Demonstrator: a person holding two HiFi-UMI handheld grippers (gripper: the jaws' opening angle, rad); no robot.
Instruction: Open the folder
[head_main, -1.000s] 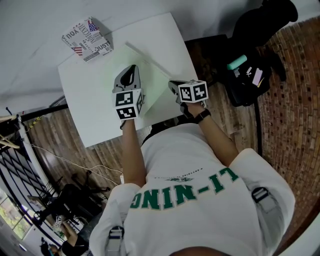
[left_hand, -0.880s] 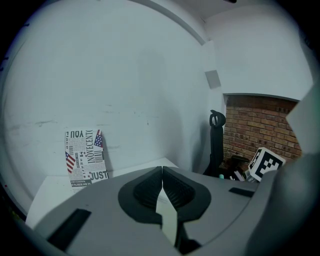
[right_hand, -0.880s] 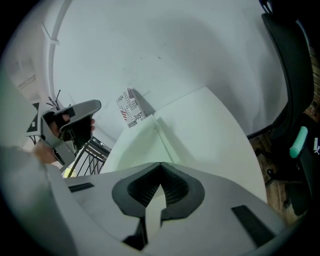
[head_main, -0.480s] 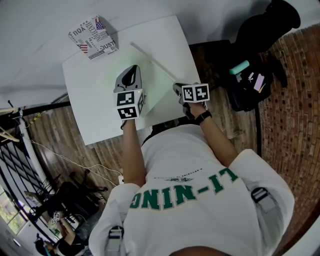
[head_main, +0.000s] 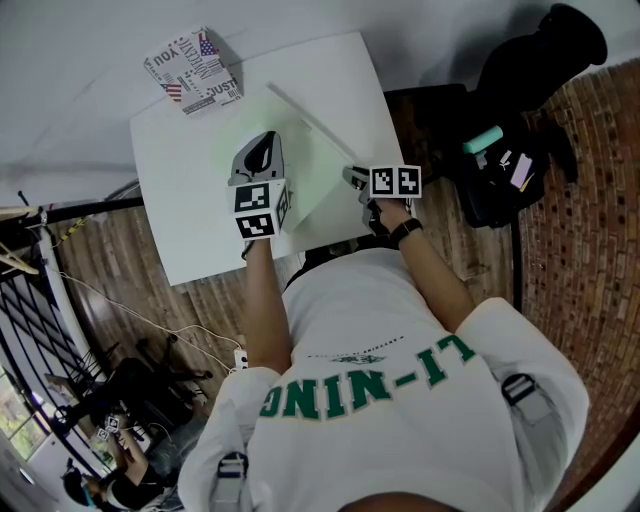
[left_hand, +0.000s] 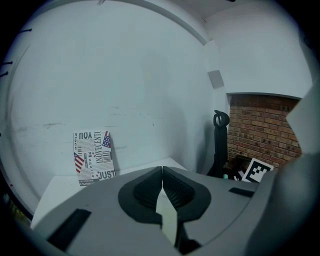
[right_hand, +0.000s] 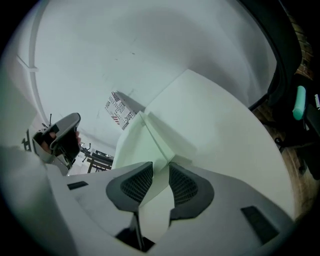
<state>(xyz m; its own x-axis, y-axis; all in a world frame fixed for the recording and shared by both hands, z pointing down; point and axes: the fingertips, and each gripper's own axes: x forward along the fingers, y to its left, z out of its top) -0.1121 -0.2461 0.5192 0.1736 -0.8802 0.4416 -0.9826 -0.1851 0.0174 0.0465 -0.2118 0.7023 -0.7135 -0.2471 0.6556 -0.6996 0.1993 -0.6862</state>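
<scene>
A pale green folder (head_main: 312, 160) lies on the white table (head_main: 180, 190), its cover raised along a slanting edge (right_hand: 150, 131). My right gripper (head_main: 351, 178) is at the folder's near right corner. Its jaws (right_hand: 161, 172) have just been opening and now stand apart, with the cover's pale edge between the pads and not pressed. My left gripper (head_main: 262, 142) rests over the folder's left part. In the left gripper view its pads (left_hand: 162, 172) meet at the tips, and a pale strip of folder shows below them.
A box printed with flags and words (head_main: 198, 70) stands at the table's far left corner, by the white wall. A black bag (head_main: 500, 170) with a teal item sits right of the table on the brick-pattern floor. The table's near edge is just in front of the person.
The right gripper has rolled so its marker cube faces more upward, and it sits slightly lower. The left gripper has stayed in place on the folder.
</scene>
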